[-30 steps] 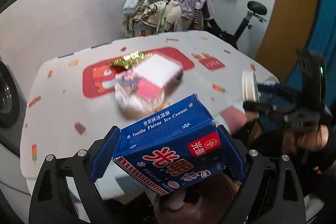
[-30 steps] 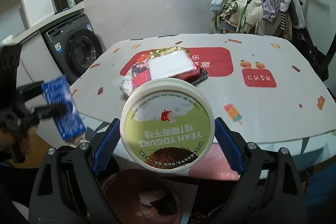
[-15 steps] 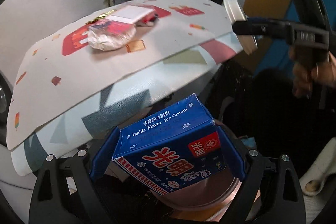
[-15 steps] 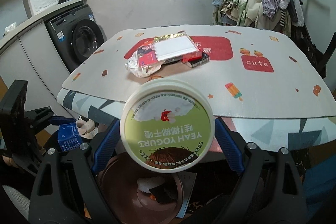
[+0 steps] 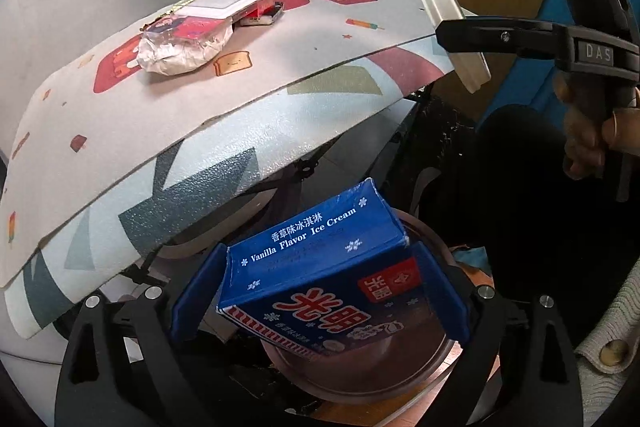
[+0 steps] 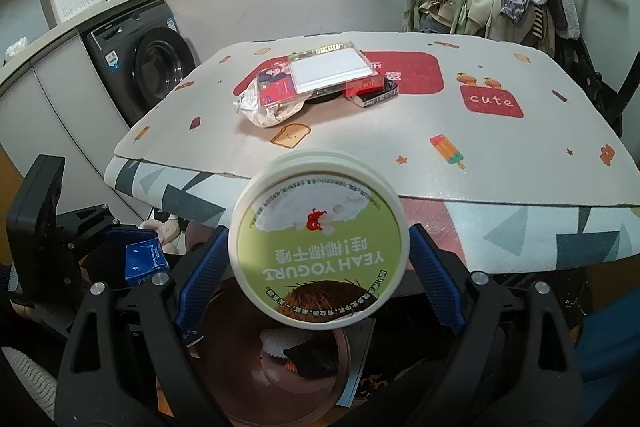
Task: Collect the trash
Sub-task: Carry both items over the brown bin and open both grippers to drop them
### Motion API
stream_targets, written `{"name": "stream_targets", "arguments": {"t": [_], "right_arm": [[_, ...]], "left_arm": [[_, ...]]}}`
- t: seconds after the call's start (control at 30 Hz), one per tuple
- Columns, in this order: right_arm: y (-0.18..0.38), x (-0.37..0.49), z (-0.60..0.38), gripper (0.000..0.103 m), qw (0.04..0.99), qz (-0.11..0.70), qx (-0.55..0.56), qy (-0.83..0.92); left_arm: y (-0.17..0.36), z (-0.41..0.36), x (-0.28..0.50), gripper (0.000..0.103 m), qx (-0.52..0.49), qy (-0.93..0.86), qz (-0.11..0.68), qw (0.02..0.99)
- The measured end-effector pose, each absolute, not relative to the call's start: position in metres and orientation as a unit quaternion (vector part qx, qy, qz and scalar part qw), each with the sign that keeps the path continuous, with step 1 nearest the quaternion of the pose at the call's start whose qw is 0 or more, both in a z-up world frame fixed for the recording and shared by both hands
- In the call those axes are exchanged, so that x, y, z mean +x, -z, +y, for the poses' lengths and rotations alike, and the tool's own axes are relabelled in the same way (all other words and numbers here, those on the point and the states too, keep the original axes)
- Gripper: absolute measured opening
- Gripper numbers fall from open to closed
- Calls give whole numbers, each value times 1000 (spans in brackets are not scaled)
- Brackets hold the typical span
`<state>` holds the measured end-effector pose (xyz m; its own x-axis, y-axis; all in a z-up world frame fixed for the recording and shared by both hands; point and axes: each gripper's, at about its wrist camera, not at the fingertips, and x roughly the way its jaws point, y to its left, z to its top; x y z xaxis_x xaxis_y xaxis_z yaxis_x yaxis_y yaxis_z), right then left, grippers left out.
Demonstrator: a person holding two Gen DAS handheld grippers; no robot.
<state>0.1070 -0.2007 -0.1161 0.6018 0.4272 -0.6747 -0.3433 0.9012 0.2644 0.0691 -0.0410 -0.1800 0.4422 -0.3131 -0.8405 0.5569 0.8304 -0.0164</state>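
Both grippers have dropped from table height to below the table's front edge within the last second; trash now sits over the bin, so release looks next. Left gripper (image 5: 320,303) pinches the blue rectangular cardboard ice-cream carton (image 5: 316,283) above the round brown metal bin (image 5: 424,367); right gripper (image 6: 316,267) clamps the round white-rimmed green-lidded plastic yogurt tub (image 6: 320,247), smooth and rigid. 1 crinkled clear plastic wrapper pile (image 6: 280,95) remains mid-table on the pebbled printed foam mat (image 6: 520,155).

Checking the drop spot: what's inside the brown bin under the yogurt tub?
Inside the brown bin, a white scrap and something dark; the yogurt tub covers the rest.
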Motion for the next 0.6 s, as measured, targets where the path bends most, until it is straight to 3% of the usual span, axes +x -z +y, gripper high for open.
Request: {"name": "stream_targets", "arguments": {"t": [0.3,0.6], "right_arm": [[125,100,-183,87,886,402,35,-228],[121,87,-166,87,878,407,24,-250]], "left_arm": [[168,-30,62,94,108,245,433,861],[132,4,42,97,54,181,354,916]]}}
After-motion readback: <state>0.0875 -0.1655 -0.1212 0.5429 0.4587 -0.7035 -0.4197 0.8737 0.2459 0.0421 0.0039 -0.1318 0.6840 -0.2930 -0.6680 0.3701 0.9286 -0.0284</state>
